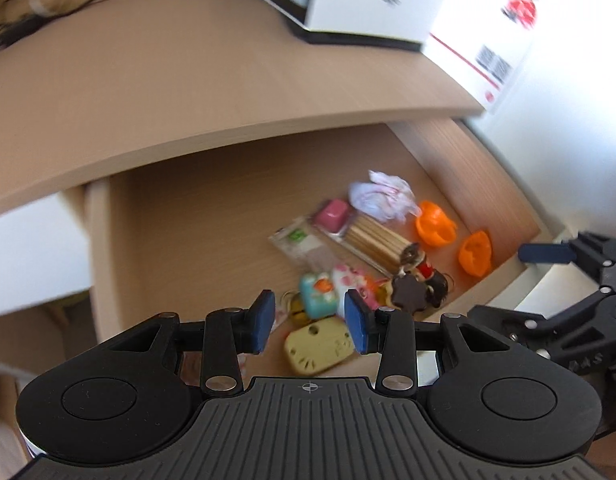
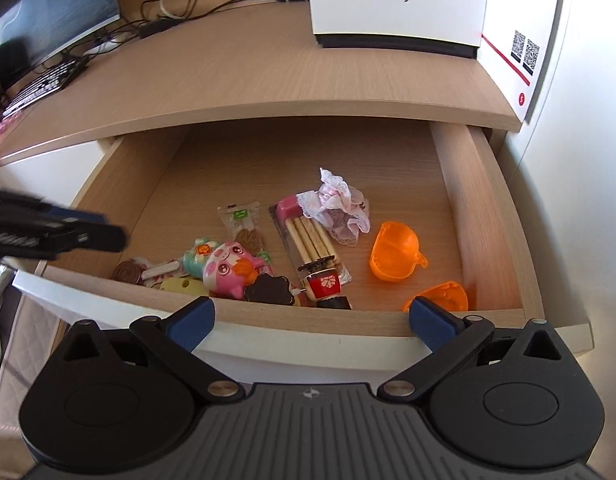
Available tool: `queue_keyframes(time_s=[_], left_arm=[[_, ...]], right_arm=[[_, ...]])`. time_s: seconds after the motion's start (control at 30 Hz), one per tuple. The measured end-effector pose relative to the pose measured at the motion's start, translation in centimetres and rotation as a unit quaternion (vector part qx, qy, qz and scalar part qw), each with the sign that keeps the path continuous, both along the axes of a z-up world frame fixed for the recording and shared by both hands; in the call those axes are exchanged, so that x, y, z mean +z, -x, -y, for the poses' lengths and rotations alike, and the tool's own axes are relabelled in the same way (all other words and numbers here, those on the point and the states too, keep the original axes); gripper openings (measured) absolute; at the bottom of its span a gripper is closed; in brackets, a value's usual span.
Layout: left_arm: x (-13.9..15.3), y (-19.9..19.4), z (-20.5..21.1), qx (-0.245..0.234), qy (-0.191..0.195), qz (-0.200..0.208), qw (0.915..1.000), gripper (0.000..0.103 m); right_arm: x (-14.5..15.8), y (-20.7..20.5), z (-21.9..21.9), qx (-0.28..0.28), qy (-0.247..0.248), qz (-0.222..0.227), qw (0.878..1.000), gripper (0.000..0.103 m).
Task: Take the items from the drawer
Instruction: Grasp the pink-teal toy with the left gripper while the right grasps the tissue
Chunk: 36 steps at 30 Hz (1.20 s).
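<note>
The open wooden drawer (image 2: 452, 200) holds a pink toy (image 2: 226, 268), a teal toy (image 1: 316, 294), a yellow toy (image 1: 318, 346), a pack of biscuit sticks (image 2: 308, 240), a snack packet (image 2: 244, 224), a brown paw-shaped piece (image 2: 268, 290), a small red figure (image 2: 324, 284), a crumpled wrapper (image 2: 340, 208) and two orange capsule halves (image 2: 394, 256) (image 2: 440, 298). My left gripper (image 1: 310, 320) hovers open above the teal and yellow toys, nothing between its pads. My right gripper (image 2: 312, 320) stands wide open over the drawer's front edge, empty.
On the desk top (image 2: 228, 72) above the drawer stand a white box (image 2: 396, 0), a monitor (image 2: 52, 12), a keyboard (image 2: 44, 80) and cables (image 2: 180, 4). A white wall panel with printed codes (image 2: 524, 48) borders the right side.
</note>
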<state>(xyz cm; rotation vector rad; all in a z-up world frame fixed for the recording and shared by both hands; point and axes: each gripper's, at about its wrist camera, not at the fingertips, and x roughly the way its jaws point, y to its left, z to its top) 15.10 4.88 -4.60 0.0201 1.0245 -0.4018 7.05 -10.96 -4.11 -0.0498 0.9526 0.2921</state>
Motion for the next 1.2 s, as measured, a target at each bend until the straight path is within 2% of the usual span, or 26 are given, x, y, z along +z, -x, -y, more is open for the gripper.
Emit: queue_keyframes(time_s=[0.2, 0.27, 0.37, 0.47, 0.53, 0.57, 0.6, 0.77, 0.83, 1.03, 1.2], left_arm=[[-1.6, -3.9, 2.3, -0.066, -0.029, -0.040, 0.9966, 0.042], [-2.1, -4.5, 3.3, -0.098, -0.048, -0.034, 0.9934, 0.042], [-2.6, -5.2, 4.7, -0.174, -0.064, -0.030, 0.9821, 0.042], [-3.4, -5.8, 6.0, -0.249, -0.077, -0.055, 0.9640, 0.042], [-4.3, -6.3, 6.5, -0.269, -0.094, -0.072, 0.9558, 0.042], [-4.5, -6.5, 6.5, -0.272, -0.104, -0.066, 0.9545, 0.044], [-4.7, -6.8, 6.6, -0.267, -0.105, -0.068, 0.9556, 0.045], [-5.8, -8.3, 6.1, -0.193, -0.093, -0.077, 0.9739, 0.045], [-6.0, -8.4, 5.8, -0.171, -0.074, -0.079, 0.9792, 0.045], [-5.4, -8.4, 3.9, -0.098, -0.030, -0.106, 0.9891, 0.032], [-2.7, -7.1, 1.1, -0.033, 0.019, -0.104, 0.9938, 0.030]], right_arm=[[-0.1, -0.2, 0.3, 0.032, -0.005, 0.005, 0.999, 0.103], [0.1, -0.7, 0.3, 0.031, -0.006, -0.002, 1.000, 0.103], [0.9, -1.6, 1.1, 0.006, -0.016, -0.001, 1.000, 0.099], [2.3, -2.5, 2.2, -0.030, -0.016, 0.023, 0.999, 0.099], [3.2, -3.2, 3.0, -0.048, -0.021, 0.033, 0.998, 0.099], [3.5, -3.6, 3.4, -0.054, -0.024, 0.036, 0.998, 0.099], [3.8, -3.9, 3.7, -0.060, -0.025, 0.040, 0.997, 0.099], [3.9, -5.4, 4.0, -0.069, 0.001, 0.053, 0.996, 0.099], [3.5, -6.0, 3.7, -0.065, 0.017, 0.047, 0.997, 0.099], [1.6, -8.3, 2.0, -0.035, 0.036, 0.016, 0.999, 0.099], [0.0, -11.1, -0.3, -0.001, 0.048, -0.019, 0.999, 0.099]])
